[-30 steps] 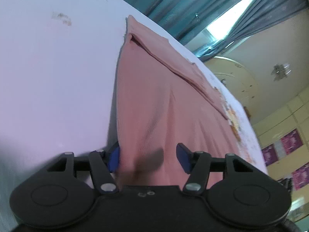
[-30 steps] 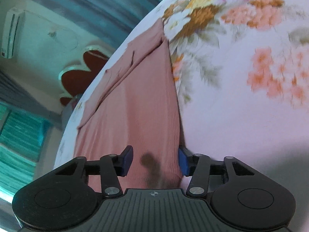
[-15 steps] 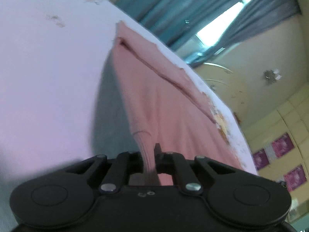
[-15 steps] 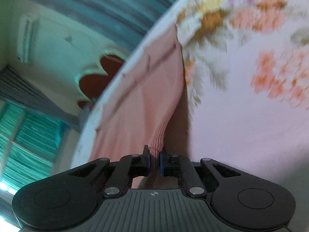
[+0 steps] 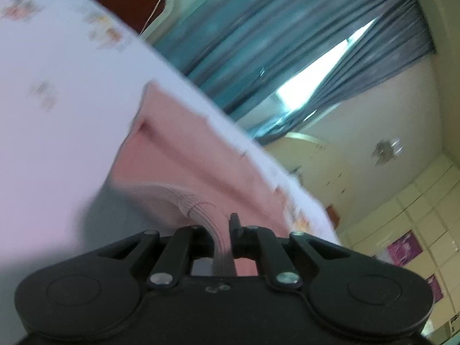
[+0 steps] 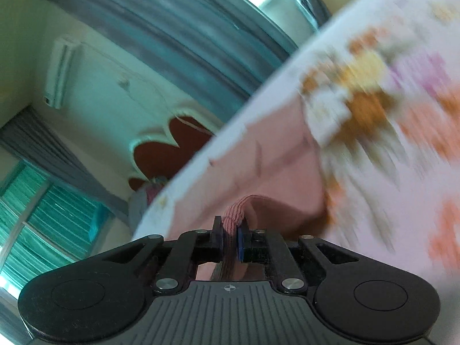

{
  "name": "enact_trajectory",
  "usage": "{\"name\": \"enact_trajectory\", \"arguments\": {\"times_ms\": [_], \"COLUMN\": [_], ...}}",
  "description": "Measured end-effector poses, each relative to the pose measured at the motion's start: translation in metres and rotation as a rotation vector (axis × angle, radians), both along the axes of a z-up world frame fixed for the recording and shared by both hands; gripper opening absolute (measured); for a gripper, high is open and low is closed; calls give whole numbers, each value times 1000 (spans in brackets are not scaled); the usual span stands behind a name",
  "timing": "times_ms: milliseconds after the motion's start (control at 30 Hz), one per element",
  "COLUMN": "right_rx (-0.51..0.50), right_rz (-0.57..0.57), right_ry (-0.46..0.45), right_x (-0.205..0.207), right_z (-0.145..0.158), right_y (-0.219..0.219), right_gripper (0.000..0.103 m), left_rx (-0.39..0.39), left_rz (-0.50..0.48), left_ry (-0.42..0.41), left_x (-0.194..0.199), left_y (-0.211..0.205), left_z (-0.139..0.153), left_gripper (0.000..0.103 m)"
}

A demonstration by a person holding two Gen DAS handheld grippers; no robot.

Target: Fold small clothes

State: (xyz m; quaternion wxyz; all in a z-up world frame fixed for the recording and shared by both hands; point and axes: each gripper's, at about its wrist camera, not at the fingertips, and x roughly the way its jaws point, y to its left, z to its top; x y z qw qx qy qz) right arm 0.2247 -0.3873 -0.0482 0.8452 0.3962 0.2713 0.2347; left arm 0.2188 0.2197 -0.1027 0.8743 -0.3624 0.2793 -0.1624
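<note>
Ribbed pink cloth is pinched at its near hem by both tools — the left gripper and the right gripper each clamped on one corner of the single pink garment, which lies on the floral bedsheet. Likely mid-fold — next, carry both corners evenly toward the far edge.
</note>
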Motion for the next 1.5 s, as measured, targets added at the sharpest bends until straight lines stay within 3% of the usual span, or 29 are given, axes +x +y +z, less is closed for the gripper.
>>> {"name": "enact_trajectory", "arguments": {"times_ms": [133,267,367,533,700,733,767,800,833,867,900,1000,1100,1200,1267,1300,1333,1433,1500], "right_rx": [-15,5,22,21,2,7,9,2,-6,-8,-24,-36,-108,-241,-360,-421,-486,-589,-677], "right_rz": [-63,-99,-112,-130,-104,-95,-98,-101,-111,-122,-129,-133,-103,-52,-30,-34,-44,-71,-64], "right_ry": [-36,-27,14,140,227,223,209,211,212,184,153,159,168,175,189,181,174,170,44], "right_x": [56,117,171,252,297,302,307,311,313,313,313,316,318,321,323,322,322,317,302], "right_z": [33,41,28,-17,-59,-63,-66,-67,-67,-66,-64,-67,-70,-71,-76,-77,-76,-71,-49], "right_y": [3,2,4,9,17,18,18,19,19,19,19,16,21,38,51,56,62,71,93], "right_gripper": [8,8,8,8,8,8,9,17,50,63,68,68,67,64,51,41,29,24,26], "left_rx": [-49,-65,-46,-7,-12,-13,-16,-21,-23,-19,-7,18,103,208,274,318,367,485,610], "left_rz": [-13,-12,-29,-63,-67,-61,-52,-45,-30,-17,-7,-1,3,-22,-32,-32,-24,9,17], "left_ry": [-58,-57,-37,86,155,156,151,145,148,147,142,144,145,195,182,177,176,180,87], "left_x": [57,122,174,244,285,291,295,299,302,306,307,307,306,310,307,306,308,304,293], "left_y": [6,9,4,1,5,7,9,11,13,14,15,18,18,11,4,0,-3,-14,-40], "left_z": [16,20,19,-10,-44,-48,-51,-54,-56,-58,-59,-59,-56,-59,-59,-57,-57,-47,-21], "left_gripper": [6,6,6,6,7,10,26,35,54,66,67,67,66,55,47,44,33,25,48]}}
